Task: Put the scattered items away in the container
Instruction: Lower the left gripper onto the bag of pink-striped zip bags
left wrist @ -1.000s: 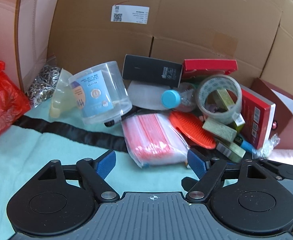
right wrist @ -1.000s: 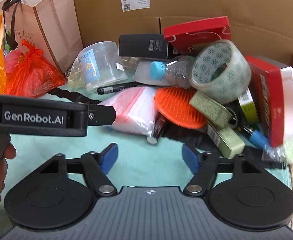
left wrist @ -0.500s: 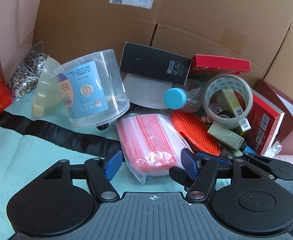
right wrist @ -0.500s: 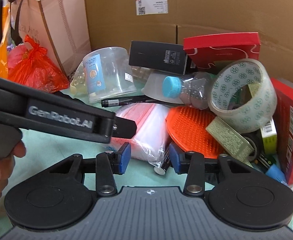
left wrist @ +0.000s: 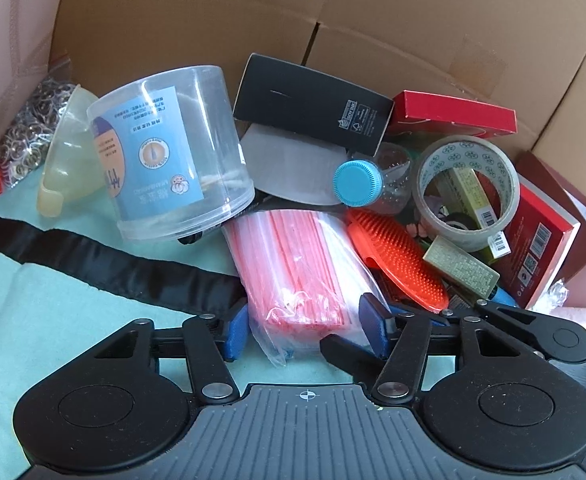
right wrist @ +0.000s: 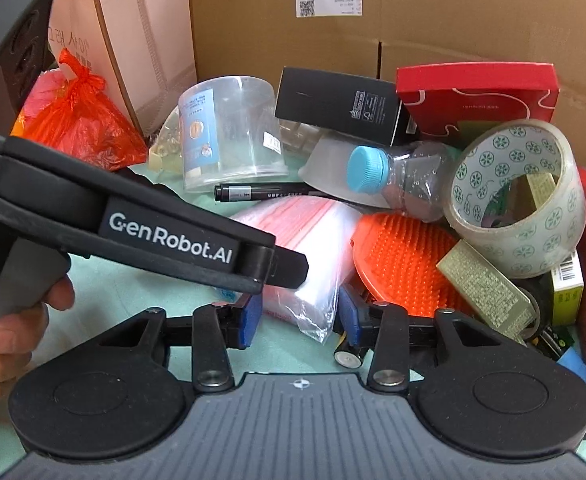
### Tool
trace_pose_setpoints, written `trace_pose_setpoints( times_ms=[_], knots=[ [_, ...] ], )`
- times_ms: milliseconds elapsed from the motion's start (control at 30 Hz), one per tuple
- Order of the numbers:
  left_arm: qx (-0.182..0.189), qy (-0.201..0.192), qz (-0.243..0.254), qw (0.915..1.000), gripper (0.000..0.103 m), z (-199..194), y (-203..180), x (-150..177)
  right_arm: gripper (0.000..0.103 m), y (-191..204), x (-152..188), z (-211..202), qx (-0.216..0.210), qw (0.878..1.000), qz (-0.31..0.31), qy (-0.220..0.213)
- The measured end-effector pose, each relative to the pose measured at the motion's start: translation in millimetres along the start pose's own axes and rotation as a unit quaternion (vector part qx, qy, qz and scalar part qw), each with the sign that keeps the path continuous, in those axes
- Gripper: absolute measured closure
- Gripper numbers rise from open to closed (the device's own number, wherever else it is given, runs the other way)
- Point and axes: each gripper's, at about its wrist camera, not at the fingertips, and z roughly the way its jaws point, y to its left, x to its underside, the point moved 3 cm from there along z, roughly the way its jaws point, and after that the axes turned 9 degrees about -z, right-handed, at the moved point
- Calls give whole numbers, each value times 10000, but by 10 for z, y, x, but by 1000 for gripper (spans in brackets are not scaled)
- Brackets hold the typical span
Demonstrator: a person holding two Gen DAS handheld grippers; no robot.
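A clear bag of red-striped zip bags (left wrist: pixel 301 272) lies on the teal cloth, also in the right wrist view (right wrist: pixel 305 248). My left gripper (left wrist: pixel 305 330) straddles its near end, with a blue pad close on each side; the jaws are still apart. My right gripper (right wrist: pixel 299 322) is half closed around the same bag's near corner. The left gripper's body (right wrist: pixel 133 216) crosses the right view. Behind lie an orange brush (left wrist: pixel 401 264), a tape roll (left wrist: pixel 469 192), a blue-capped bottle (left wrist: pixel 361 184) and a clear tub (left wrist: pixel 165 164).
A cardboard box wall (left wrist: pixel 373 32) closes the back. A black box (left wrist: pixel 313 108), red boxes (left wrist: pixel 541 248), a black marker (right wrist: pixel 261 192), a funnel (left wrist: pixel 69 160), a red plastic bag (right wrist: pixel 77 120) and a paper bag (right wrist: pixel 133 40) crowd the area. A black strap (left wrist: pixel 93 264) crosses the cloth.
Both grippers have moved forward onto the zip-bag packet and narrowed around it; the right one closed most. The pile itself has not moved.
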Motion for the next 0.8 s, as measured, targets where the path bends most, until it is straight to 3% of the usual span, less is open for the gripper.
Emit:
trace_pose_setpoints(
  times_ms=[267, 800],
  knots=[
    [-95, -29, 176, 9998, 56, -62, -58, 14, 72, -14, 31, -75, -68, 9999, 87, 27],
    [-67, 154, 354, 9992, 57, -511, -257, 473, 76, 131, 273, -682, -416, 9989, -37, 221]
  ],
)
